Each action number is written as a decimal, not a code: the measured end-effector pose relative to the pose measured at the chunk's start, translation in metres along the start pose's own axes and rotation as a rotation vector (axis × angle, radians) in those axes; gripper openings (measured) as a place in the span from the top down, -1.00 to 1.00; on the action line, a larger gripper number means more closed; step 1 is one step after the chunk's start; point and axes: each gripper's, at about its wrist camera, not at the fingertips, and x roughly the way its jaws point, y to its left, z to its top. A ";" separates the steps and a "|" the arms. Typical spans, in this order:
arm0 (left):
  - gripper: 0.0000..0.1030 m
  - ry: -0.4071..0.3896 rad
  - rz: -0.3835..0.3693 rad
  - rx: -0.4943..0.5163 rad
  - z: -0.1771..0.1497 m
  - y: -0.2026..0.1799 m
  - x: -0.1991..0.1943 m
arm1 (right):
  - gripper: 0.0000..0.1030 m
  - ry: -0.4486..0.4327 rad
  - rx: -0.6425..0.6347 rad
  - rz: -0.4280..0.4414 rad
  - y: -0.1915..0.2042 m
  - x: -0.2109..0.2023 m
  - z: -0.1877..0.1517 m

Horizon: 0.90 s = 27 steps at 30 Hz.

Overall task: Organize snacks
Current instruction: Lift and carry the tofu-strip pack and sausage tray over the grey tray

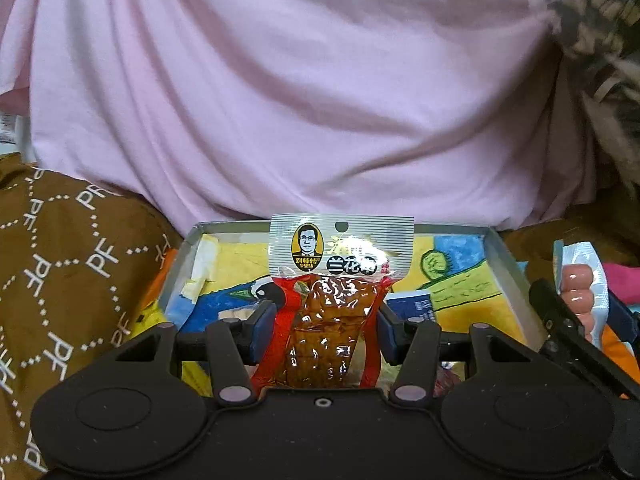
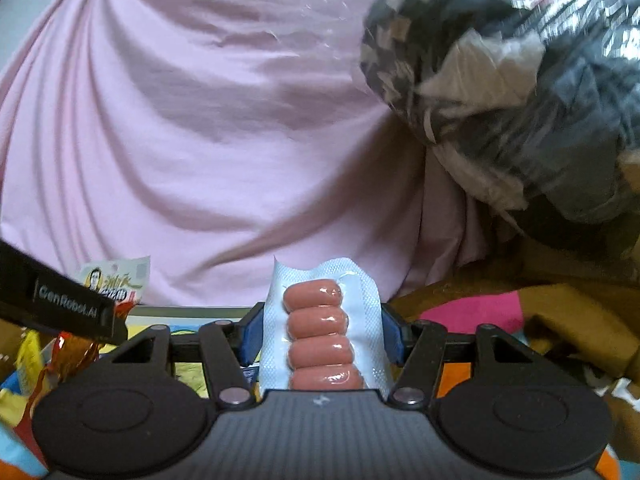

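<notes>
My left gripper [image 1: 328,320] is shut on a red-and-clear packet of brown dried tofu [image 1: 334,304] with a white printed header, held upright above a metal tray [image 1: 502,248]. The tray has a bright painted lining. A white packet of several pink sausages [image 2: 318,332] stands between the blue pads of my right gripper [image 2: 320,334], which is shut on it. In the left wrist view the sausage packet [image 1: 578,288] and the right gripper show at the right edge. In the right wrist view the tofu packet [image 2: 116,280] and the left gripper's finger [image 2: 60,306] show at the left.
Pink fabric [image 1: 300,100] fills the background behind the tray. A brown cloth with white letters [image 1: 60,260] lies on the left. A dark bundle wrapped in clear plastic [image 2: 520,80] sits at upper right. A blue box [image 1: 416,304] rests inside the tray. Magenta and orange cloth [image 2: 472,312] lies on the right.
</notes>
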 end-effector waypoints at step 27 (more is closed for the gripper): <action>-0.21 0.086 0.045 -0.013 -0.015 -0.007 0.058 | -0.27 0.169 0.062 0.038 -0.010 0.043 -0.029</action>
